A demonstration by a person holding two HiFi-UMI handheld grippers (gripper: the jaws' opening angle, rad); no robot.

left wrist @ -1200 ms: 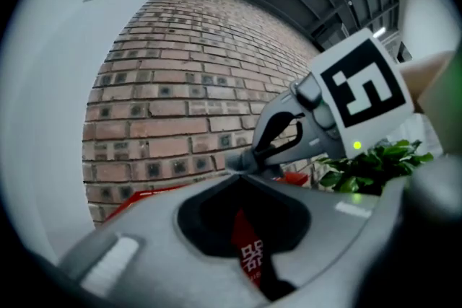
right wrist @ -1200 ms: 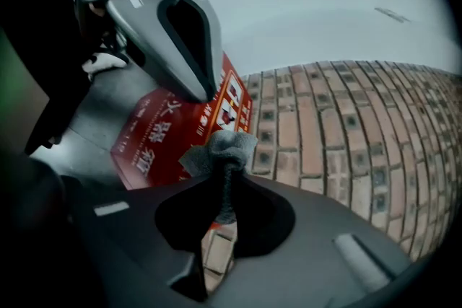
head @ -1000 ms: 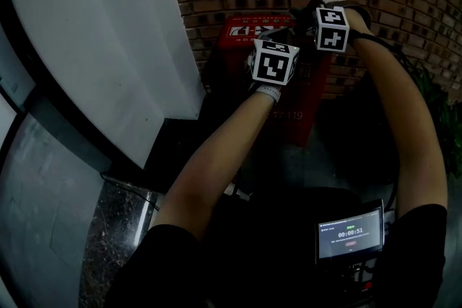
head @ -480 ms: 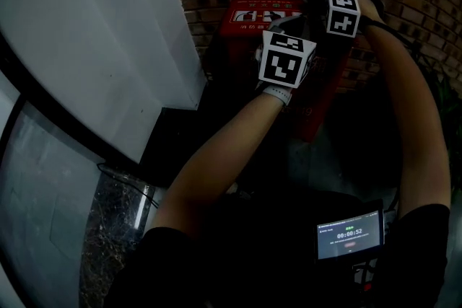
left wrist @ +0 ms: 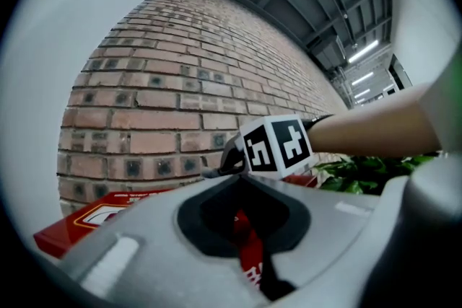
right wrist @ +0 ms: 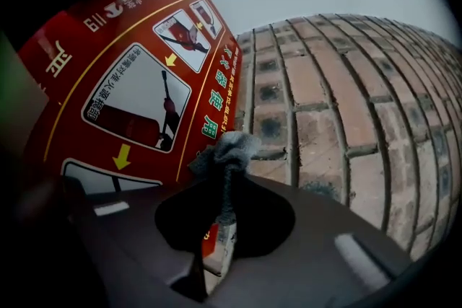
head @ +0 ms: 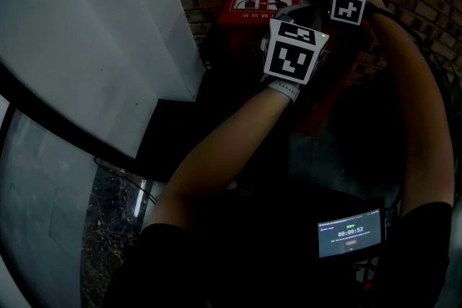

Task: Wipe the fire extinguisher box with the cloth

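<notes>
The red fire extinguisher box [head: 253, 0] stands against the brick wall; its top with the instruction pictures fills the left of the right gripper view [right wrist: 137, 83]. My right gripper [right wrist: 227, 180] is shut on a bunched grey cloth [right wrist: 227, 149], which sits at the box's back edge by the wall. In the head view the right gripper [head: 346, 0] is over the box's right end. The left gripper [head: 292, 50] is just in front of it, over the box front. In its own view the left gripper [left wrist: 242, 184] is shut and holds nothing, with the red box [left wrist: 79, 223] below.
The brick wall [right wrist: 325, 104] runs directly behind the box. A large white panel [head: 94, 32] rises to the left. Green plant leaves [left wrist: 361, 173] are at the right. A small screen [head: 350, 231] hangs at the person's waist.
Both grippers have shifted to the right and farther along the box; the right one with the cloth now sits nearer the wall. The view has tilted slightly.
</notes>
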